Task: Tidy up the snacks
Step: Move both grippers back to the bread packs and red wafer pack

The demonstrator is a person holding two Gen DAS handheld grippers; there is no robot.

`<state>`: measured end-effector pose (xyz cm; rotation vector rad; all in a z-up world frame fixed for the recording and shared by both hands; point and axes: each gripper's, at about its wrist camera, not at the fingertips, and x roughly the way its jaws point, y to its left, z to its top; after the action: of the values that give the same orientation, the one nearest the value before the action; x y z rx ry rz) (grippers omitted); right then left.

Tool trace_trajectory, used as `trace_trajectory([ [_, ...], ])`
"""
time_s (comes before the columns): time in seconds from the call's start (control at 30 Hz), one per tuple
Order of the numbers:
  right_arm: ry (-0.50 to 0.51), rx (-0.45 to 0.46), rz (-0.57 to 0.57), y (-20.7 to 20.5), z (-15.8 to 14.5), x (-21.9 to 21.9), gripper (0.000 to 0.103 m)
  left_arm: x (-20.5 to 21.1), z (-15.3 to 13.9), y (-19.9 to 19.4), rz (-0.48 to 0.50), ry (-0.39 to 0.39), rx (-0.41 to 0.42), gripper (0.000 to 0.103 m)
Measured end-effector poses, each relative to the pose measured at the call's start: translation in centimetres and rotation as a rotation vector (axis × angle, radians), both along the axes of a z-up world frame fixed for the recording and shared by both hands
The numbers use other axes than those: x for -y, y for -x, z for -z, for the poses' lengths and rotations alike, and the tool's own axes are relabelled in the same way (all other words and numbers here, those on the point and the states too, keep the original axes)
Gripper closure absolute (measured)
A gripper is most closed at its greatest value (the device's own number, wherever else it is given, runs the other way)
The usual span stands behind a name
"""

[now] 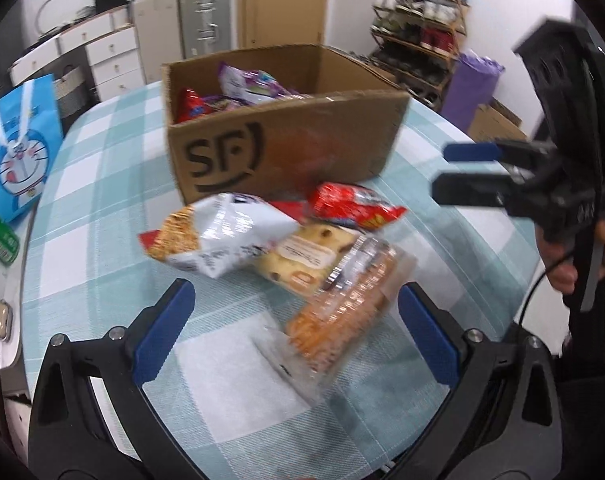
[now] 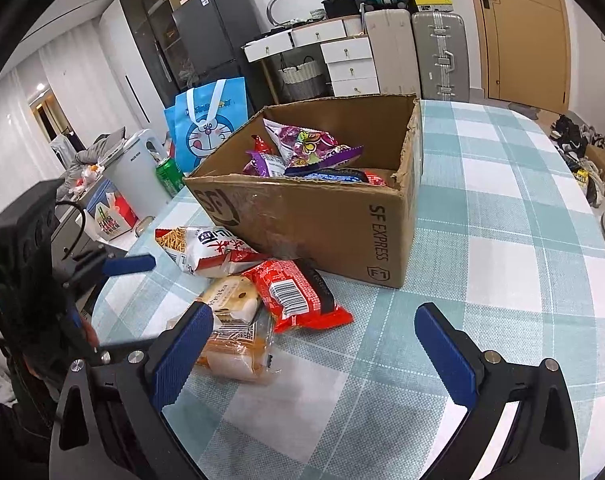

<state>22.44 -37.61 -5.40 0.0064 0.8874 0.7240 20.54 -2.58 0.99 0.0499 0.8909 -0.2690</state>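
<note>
Your left tool (image 1: 294, 332) wide, empty, over bread pack (image 1: 342, 312) | right tool (image 2: 312, 356) wide, empty | SF box (image 2: 322, 216) on desk (image 2: 502, 200) partly filled | four snacks remain outside: noodle-snack bag (image 2: 206, 248), red packet (image 2: 298, 292), cake (image 2: 232, 296)

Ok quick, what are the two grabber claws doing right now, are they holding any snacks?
Left gripper: open, holding nothing, above the clear-wrapped orange bread packet.
Right gripper: open, holding nothing, over the teal checked tablecloth.
</note>
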Motion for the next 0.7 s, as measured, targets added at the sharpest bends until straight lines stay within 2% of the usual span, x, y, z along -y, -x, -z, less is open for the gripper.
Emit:
trace_trajectory([
  [0.1,-0.001,-0.002,0.001,-0.1,0.0,0.1,0.001,1.2,0.6,0.3,0.054,-0.023,-0.015,0.002],
  [0.47,0.007,-0.019,0.003,-0.3,0.7,-0.1,0.001,3.9,3.2,0.5,0.163,-0.035,-0.093,0.031],
  [0.7,0.003,-0.027,0.003,-0.4,0.8,-0.1,0.001,5.5,3.6,0.9,0.213,-0.033,-0.101,0.034],
])
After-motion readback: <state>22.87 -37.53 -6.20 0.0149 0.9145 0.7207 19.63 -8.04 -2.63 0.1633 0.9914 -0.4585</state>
